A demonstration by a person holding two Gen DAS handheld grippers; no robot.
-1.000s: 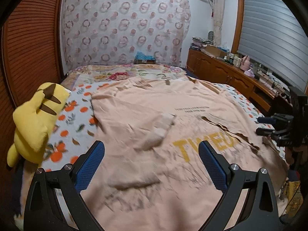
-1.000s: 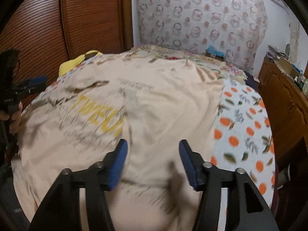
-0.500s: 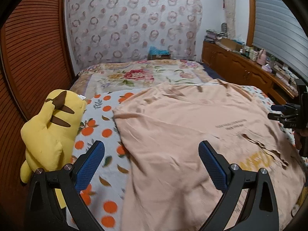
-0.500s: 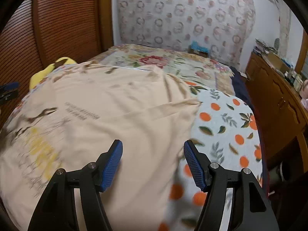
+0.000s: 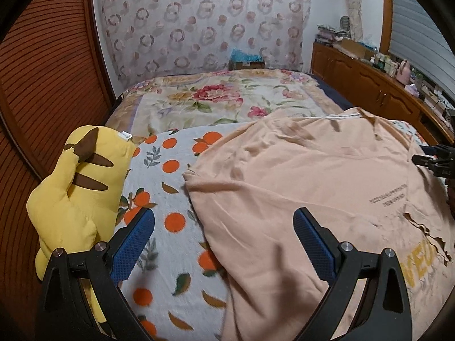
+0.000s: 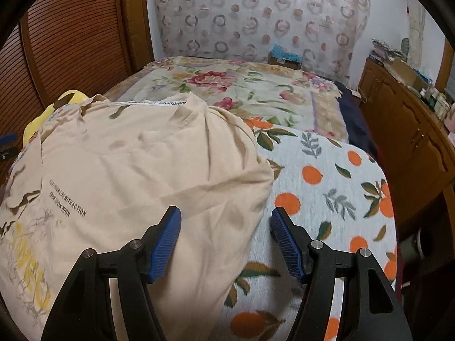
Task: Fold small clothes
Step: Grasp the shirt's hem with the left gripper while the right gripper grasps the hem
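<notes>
Left wrist: left gripper (image 5: pixel 224 241) gaping, empty, above peach T-shirt (image 5: pixel 298 187) spread flat on orange-print blanket (image 5: pixel 167 199); soft, light, limp. Right wrist: right gripper (image 6: pixel 226 238) just widening, empty, straddling sleeve edge (image 6: pixel 256 196); best pinched there.

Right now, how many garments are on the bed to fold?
1. A single peach T-shirt lies spread flat on the orange-print blanket, beside the yellow plush toy. Anything beneath the shirt or outside the views would be hidden.
</notes>
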